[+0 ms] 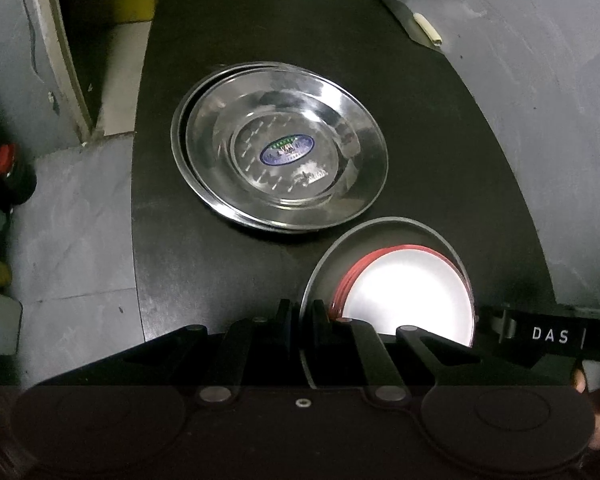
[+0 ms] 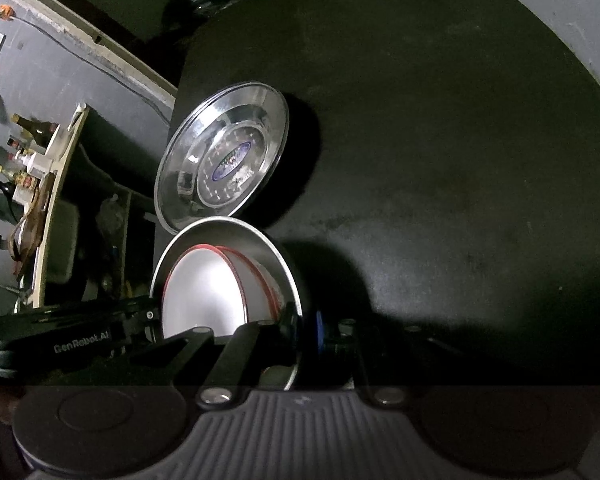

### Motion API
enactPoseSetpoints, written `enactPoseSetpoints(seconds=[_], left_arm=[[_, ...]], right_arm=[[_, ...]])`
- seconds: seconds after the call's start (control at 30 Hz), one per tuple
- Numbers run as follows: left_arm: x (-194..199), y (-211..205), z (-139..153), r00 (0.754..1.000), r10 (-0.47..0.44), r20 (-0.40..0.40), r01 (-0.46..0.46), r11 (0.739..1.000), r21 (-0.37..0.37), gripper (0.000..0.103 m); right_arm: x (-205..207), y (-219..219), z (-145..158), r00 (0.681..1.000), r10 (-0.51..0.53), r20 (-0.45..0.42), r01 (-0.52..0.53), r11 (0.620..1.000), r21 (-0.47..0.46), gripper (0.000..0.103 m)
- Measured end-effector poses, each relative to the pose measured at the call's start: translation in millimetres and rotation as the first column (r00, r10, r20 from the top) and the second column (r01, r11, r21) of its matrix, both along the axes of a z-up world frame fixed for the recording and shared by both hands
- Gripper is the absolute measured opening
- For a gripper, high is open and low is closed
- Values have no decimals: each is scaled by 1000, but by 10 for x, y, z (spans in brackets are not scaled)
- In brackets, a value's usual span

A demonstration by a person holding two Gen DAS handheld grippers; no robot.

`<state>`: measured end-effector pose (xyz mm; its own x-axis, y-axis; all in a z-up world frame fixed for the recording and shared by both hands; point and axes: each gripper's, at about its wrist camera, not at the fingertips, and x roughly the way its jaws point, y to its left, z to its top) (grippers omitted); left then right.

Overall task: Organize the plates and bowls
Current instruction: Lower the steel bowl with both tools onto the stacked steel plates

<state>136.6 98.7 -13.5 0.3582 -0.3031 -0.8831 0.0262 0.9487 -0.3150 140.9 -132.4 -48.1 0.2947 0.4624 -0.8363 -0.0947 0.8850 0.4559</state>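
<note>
Steel first: stack of round stainless steel plates (image 1: 284, 148) sits flat on the black bench (image 1: 440, 128), top one with a blue oval sticker, rims slightly offset. Just beside it, nearer to me, is the round steel bowl (image 1: 324, 264) with the white red-rimmed bowls (image 1: 408, 300) nested inside, tilted within it.

My left gripper (image 1: 302, 312) is clenched on the steel bowl's left rim, one finger outside the wall, one inside. My right gripper (image 2: 306, 328) is clenched on the opposite rim the same way, blue pad against the outer wall. Both grips look thin: only rim edge between the fingers.

Bowl is touching or almost touching the plate stack's near edge; can't tell which from the right wrist view.

Risks as I judge them:
- thin polished rim slips out of either grip if I tilt or pull unevenly
- inner bowls sit loose and slanted, so they'll slide or clatter on any tip
- moving forward low could catch the plate stack and shove the offset top plate off
</note>
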Motion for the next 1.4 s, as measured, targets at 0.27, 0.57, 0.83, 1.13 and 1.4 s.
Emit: enactPoseSetpoints(seconds=[0.27,0.57,0.83,1.13,1.4], left_arm=[[179,30,127,998,54,-15,-55,997,-53,6],[418,12,286,997,71,17,-70,994,-79,6],[590,83,375,995,92,36,-88,992,-91,6],[781,189,355,992,124,18,-121,988,-93,6],[925,328,312,989,148,2,-147,985,-87,6]], right_arm=[[169,-39,165,1000,2,28,-2,1000,0,11],[409,-79,374,996,10,83,-9,1000,-17,11],[579,-41,482,994,27,109,-25,999,-22,11],[790,100,481,992,45,116,-42,999,-25,11],[959,242,445,993,59,105,-56,998,-26,11]])
